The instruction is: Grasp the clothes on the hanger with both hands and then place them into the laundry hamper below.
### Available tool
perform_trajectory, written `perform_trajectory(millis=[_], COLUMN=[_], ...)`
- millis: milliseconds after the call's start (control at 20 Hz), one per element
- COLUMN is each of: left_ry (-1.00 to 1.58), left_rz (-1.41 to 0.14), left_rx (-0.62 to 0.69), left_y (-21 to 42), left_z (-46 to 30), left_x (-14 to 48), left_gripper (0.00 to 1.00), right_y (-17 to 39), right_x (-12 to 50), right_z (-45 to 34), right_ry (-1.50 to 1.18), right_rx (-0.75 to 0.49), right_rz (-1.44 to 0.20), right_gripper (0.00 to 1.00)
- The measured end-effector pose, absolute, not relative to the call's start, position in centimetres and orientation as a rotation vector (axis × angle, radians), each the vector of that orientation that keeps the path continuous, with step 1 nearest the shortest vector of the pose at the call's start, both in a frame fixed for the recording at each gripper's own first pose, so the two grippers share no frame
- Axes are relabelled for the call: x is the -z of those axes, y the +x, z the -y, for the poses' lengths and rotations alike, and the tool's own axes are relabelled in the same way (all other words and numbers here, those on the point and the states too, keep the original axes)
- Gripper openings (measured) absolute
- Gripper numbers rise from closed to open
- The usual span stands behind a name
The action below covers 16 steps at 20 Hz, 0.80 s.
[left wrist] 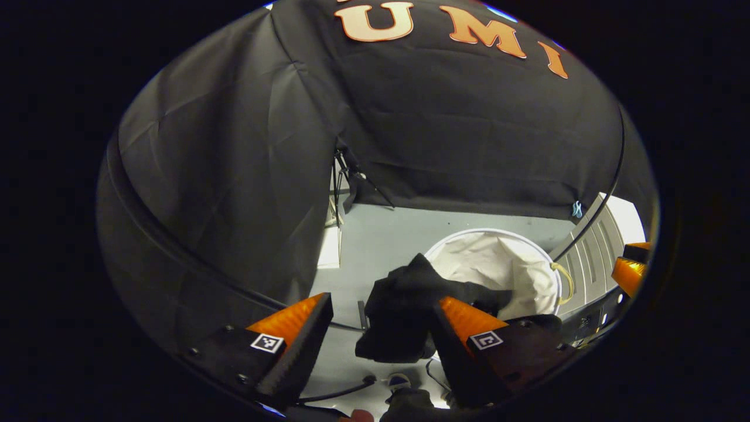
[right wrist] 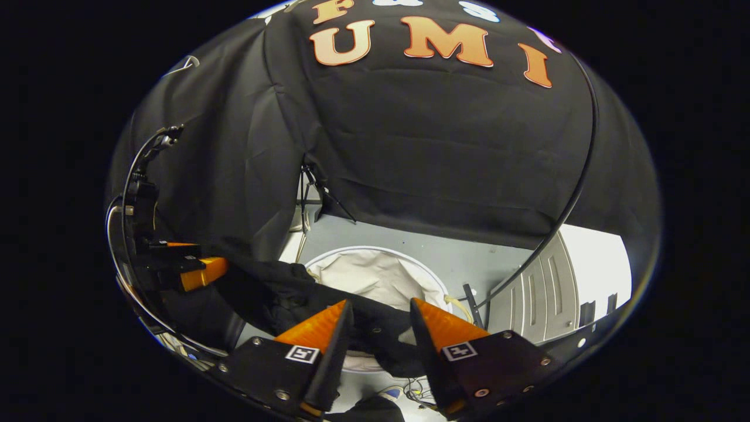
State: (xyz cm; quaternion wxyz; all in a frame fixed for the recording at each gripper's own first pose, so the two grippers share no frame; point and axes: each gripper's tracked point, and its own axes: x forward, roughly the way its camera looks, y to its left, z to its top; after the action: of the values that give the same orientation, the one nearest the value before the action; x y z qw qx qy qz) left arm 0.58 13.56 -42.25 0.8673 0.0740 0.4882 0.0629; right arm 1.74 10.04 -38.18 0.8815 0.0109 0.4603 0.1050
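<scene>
- Two grippers were in my hands; my left gripper had its fingers spread wide, and the black clothes bunched between them, touching the right-hand finger only.
- My right gripper stood part open over the same garment; whether its fingers pressed the cloth I could not tell.
- The clothes draped over the near rim of the white laundry hamper.
- The hamper sat on the grey floor, before the booth's cloth wall.

The clothes look like matt dark cloth, crumpled; the laundry hamper has a pale, wrinkled fabric lining; the floor is smooth.
</scene>
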Motion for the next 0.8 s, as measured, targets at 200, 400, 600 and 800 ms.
perform_trajectory(millis=[200,400,600,800], left_ry=[0.126,0.116,0.071,0.060], left_rz=[-1.076,-1.052,-0.929,-0.772], left_rx=[-0.040,-0.057,-0.067,-0.056], left_y=[-1.1,-0.6,1.5,5.0], left_z=[-11.5,-12.2,-11.1,-10.4], left_x=[43.2,42.1,37.8,31.8], left_gripper=[0.99,1.00,0.99,0.96], right_y=[0.2,0.1,0.6,3.1], right_x=[39.6,39.2,36.3,30.4], right_z=[-10.0,-10.2,-9.7,-9.2], right_ry=[0.026,0.020,0.041,0.051], right_rx=[-0.212,-0.213,-0.194,-0.168], right_rz=[-1.018,-1.009,-0.950,-0.816], right_gripper=[0.90,0.93,0.93,0.93])
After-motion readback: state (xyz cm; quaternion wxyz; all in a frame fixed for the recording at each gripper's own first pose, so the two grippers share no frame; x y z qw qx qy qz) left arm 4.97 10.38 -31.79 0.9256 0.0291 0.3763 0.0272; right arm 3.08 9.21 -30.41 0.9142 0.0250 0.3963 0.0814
